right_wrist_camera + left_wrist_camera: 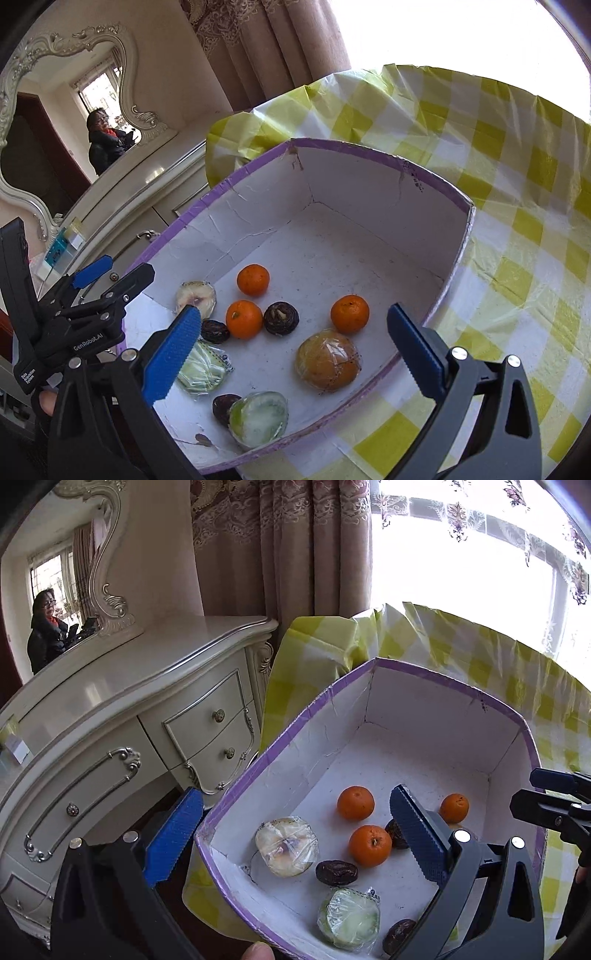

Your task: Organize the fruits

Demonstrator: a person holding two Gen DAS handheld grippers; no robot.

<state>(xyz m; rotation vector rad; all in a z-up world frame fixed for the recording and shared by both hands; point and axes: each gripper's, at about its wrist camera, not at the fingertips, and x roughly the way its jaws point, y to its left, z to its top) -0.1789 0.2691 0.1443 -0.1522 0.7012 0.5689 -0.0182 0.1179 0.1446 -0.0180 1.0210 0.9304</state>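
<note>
A table under a yellow-and-white checked cloth (517, 229) carries a white box with a purple rim (369, 146). The cloth is creased and bunched at its far corner (beside the dresser), and nothing else shows resting directly on it.

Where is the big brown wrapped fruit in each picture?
Left wrist view: not in it; the near right corner of the box is behind the gripper's own finger.
Right wrist view: the brown wrapped fruit lies low in the box, near its right wall.
Shared landmark: the three oranges, one at and.
</note>
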